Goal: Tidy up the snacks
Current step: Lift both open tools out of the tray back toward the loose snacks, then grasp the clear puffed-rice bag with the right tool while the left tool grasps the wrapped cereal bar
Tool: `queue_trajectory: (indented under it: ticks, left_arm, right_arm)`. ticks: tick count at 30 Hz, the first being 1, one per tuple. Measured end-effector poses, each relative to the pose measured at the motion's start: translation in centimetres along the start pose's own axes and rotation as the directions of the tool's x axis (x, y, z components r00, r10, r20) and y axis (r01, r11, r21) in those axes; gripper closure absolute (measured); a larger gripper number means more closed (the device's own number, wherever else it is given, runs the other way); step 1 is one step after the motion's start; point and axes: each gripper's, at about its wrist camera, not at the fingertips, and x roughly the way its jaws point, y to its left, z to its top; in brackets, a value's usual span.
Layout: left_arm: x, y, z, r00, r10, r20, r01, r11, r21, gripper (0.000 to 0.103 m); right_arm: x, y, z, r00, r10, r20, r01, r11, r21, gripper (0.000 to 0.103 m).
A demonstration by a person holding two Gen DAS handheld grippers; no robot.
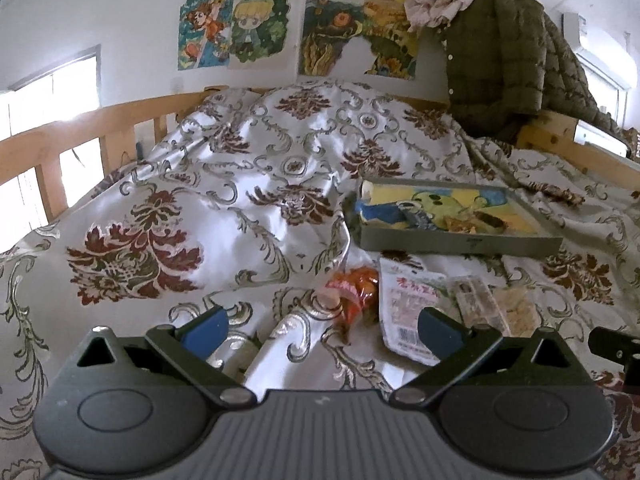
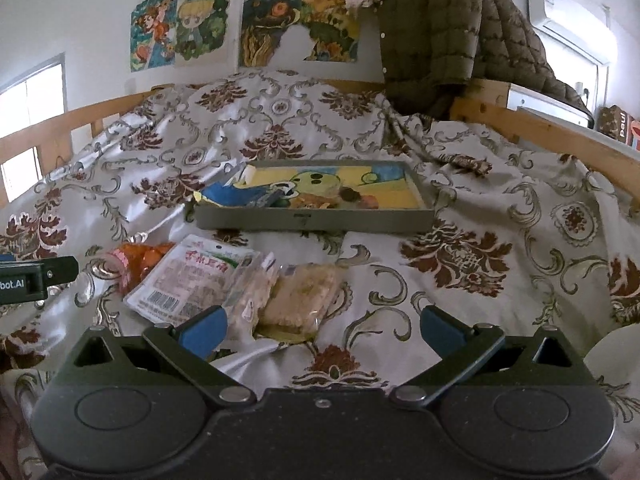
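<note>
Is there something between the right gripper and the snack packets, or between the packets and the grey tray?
Nothing visible blocks either path. The right gripper is open just before the snack packets, which lie on the bedspread. Only bare, wrinkled bedspread lies between them and the grey tray behind.

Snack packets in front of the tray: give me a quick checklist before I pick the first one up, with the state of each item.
1. Left tongs open and holding nothing: ok.
2. Right tongs open and holding nothing: ok.
3. Packets within view and free of cover: ok. The orange bag, white packet, clear packet and tan packet lie in a row on the bedspread.
4. Packets separate from each other: not ok, neighbours overlap at their edges.
5. Tray has free room: ok, its right part looks bare, with a few items at the left and middle.
6. Tray sitting level on the soft bedding: cannot tell.
</note>
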Motion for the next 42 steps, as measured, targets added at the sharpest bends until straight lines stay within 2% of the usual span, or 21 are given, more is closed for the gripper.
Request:
queue_trajectory:
  ticks: [12, 23, 37, 42]
  left_arm:
    - [1.0, -0.5, -0.5, 0.999, 0.031, -0.044, -0.03, 0.999, 0.02, 0.0]
    - [2.6, -1.6, -1.0, 0.99, 0.084, -0.11, -0.077, 0.995, 0.067, 0.0]
    - [4.6, -3.1, -1.0, 0.98, 0.12, -0.158, -0.101, 0.987, 0.121, 0.0]
    - [5.1, -3.6, -0.6, 0.982, 0.113, -0.152, -0.09, 0.984, 0.152, 0.0]
  right_arm:
    - [1.1, -0.3, -0.6, 0.999, 0.019, -0.026, -0.019, 1.0, -0.002, 0.001]
    - [2.1, -0.4, -1.0, 0.994, 0.087, -0.07, -0.088, 0.996, -0.003, 0.001]
    - [4.5, -0.5, -0.5, 0.98, 0.172, -0.102, -0.183, 0.977, -0.108, 0.001]
    - [5.8, -0.9, 0.0, 0.977, 0.189, -0.101, -0.203, 0.968, -0.148, 0.001]
